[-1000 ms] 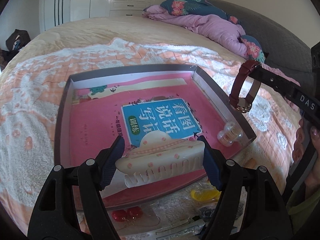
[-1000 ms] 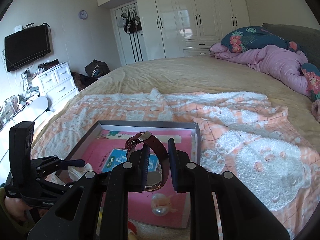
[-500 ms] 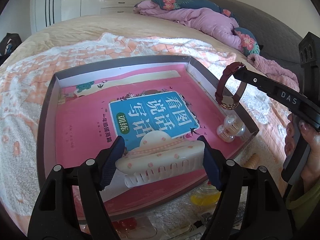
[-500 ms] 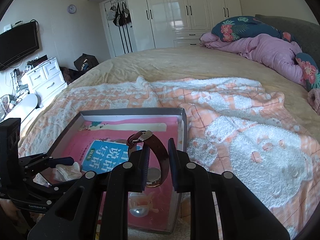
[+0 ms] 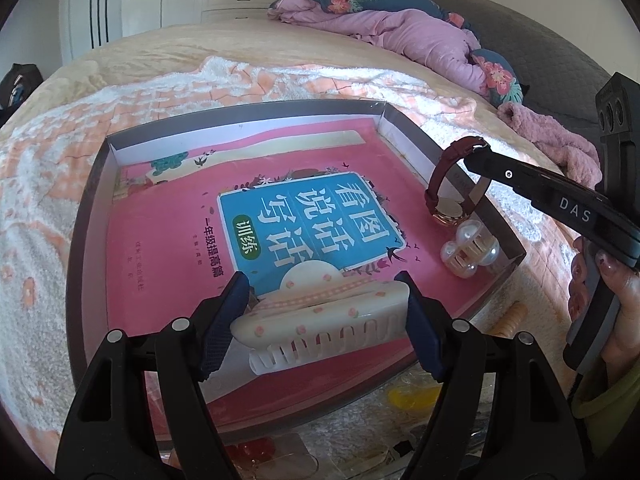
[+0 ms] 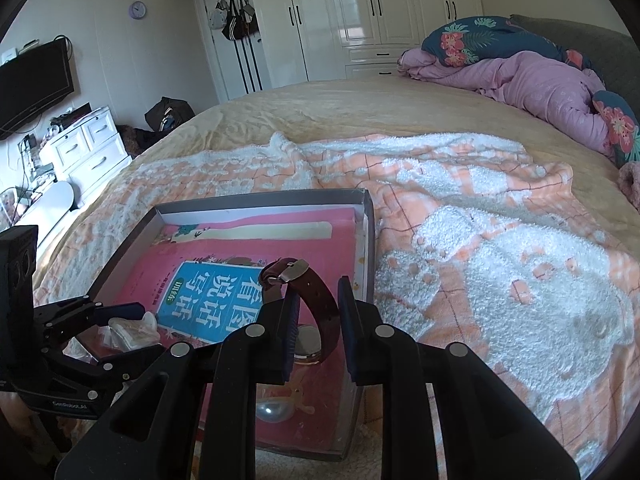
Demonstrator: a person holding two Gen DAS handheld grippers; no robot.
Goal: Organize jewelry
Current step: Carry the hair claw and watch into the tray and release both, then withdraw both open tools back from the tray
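The right gripper (image 6: 318,322), clamped on the maroon watch (image 6: 308,300), hangs just above the grey tray's (image 5: 90,216) right edge beside the pearl clip (image 5: 470,248), while the left gripper (image 5: 324,320) grips the cream hair claw (image 5: 320,320) crosswise over the tray's near edge.

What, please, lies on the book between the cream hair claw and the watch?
In the left wrist view, a pearl hair clip lies between the hair claw and the watch.
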